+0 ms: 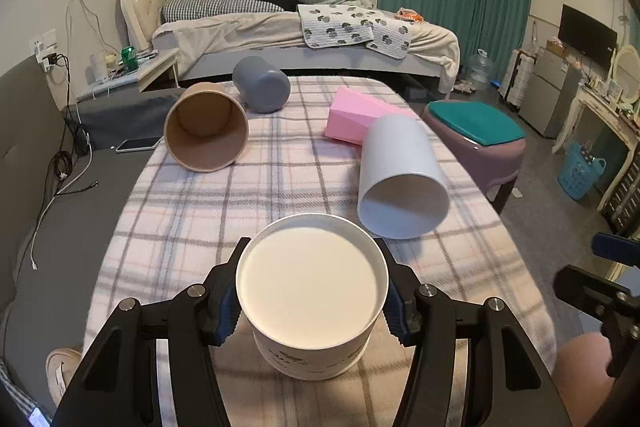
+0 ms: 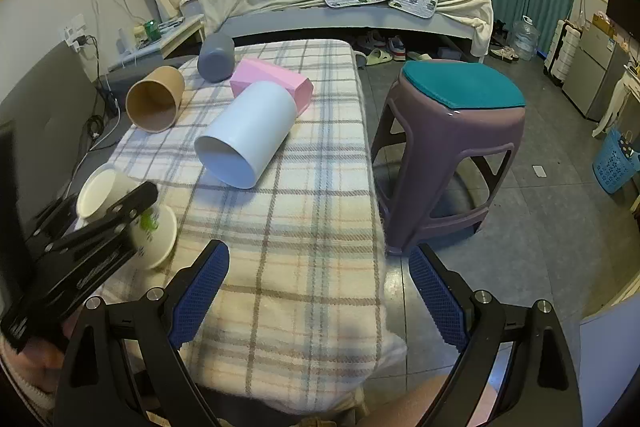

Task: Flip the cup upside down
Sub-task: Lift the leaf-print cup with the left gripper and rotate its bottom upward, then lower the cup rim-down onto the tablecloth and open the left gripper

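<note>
My left gripper (image 1: pixel 312 291) is shut on a white paper cup (image 1: pixel 312 303), bottom up and rim down on the plaid blanket (image 1: pixel 280 179). In the right wrist view the same cup (image 2: pixel 154 227) stands at the left, tilted, with the left gripper's fingers around it. My right gripper (image 2: pixel 318 267) is open and empty above the blanket's near right edge. On the blanket, lying on their sides, are a brown paper cup (image 1: pixel 206 127), a grey cup (image 1: pixel 262 85), a pink cup (image 1: pixel 360 119) and a tall white cup (image 1: pixel 400 175).
A purple stool with a teal cushion (image 2: pixel 452 131) stands right of the blanket-covered table. A grey sofa (image 1: pixel 72 195) with a phone (image 1: pixel 138 145) and cables lies to the left. A bed (image 1: pixel 304 35) is behind.
</note>
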`<state>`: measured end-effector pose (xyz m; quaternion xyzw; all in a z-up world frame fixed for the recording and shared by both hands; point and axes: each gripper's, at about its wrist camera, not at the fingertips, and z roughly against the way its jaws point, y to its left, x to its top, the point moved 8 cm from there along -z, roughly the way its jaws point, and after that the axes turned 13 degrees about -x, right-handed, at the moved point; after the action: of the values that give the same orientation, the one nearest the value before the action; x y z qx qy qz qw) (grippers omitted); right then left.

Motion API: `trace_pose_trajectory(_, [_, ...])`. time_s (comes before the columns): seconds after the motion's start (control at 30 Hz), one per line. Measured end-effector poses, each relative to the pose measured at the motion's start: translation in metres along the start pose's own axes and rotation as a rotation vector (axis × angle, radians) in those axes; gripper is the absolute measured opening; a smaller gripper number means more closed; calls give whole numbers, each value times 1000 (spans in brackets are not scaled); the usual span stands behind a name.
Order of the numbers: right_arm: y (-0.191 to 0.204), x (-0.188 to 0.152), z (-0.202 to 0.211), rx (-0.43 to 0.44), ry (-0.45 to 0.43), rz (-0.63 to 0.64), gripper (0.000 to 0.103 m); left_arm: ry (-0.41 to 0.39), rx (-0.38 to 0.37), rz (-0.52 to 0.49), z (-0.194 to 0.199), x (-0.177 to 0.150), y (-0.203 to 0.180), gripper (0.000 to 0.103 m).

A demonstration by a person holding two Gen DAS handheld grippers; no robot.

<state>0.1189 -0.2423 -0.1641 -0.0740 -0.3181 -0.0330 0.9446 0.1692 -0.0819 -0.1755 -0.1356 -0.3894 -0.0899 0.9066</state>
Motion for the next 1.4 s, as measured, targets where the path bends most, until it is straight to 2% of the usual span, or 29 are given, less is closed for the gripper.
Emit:
trace_pose_trajectory(0.17, [-2, 0, -7, -12, 12, 1, 92, 8, -8, 5, -5, -5, 2, 61])
trace_pose_trajectory(0.23, [-3, 0, -8, -14, 15, -2, 92, 24, -24, 17, -5, -6, 2, 71])
trace_pose_trajectory(0.27, [-4, 0, -9, -15, 16, -3, 92, 25, -24, 31, -3, -6, 4, 84])
trace_pose_trajectory(0.3, [-4, 0, -9, -15, 16, -3, 92, 17, -33, 47, 0, -6, 5, 87])
trace_pose_trajectory(0.37, [-4, 0, -7, -13, 14, -3, 92, 0, -52, 80, 6, -5, 7, 88])
trace_pose_trajectory(0.43, [-4, 1, -5, -16, 7, -2, 92, 8, -28, 95, 11, -4, 11, 88])
trace_pose_trajectory(0.57, [-6, 4, 5, -15, -13, -12, 92, -16, -34, 102, 31, 0, 11, 88])
trace_pose_trajectory(0.77, [-4, 10, 28, -6, -69, -18, 92, -67, -27, 26, 82, 13, 5, 88])
trace_pose_trajectory(0.9, [8, 11, 45, 13, -125, -4, 92, -59, -31, 26, 108, 9, 14, 91])
trace_pose_trajectory(1.03, [27, 6, 62, 34, -195, 22, 92, -58, 16, 34, 124, -5, 26, 92])
trace_pose_trajectory(1.13, [38, 0, 72, 29, -243, 32, 94, -57, 49, 52, 135, -15, 34, 98])
trace_pose_trajectory(1.23, [44, -5, 80, 22, -279, 27, 102, -104, 78, 51, 151, -20, 35, 98])
trace_pose_trajectory(1.4, [48, -12, 87, 30, -316, 16, 103, -133, 97, 68, 161, -26, 43, 99])
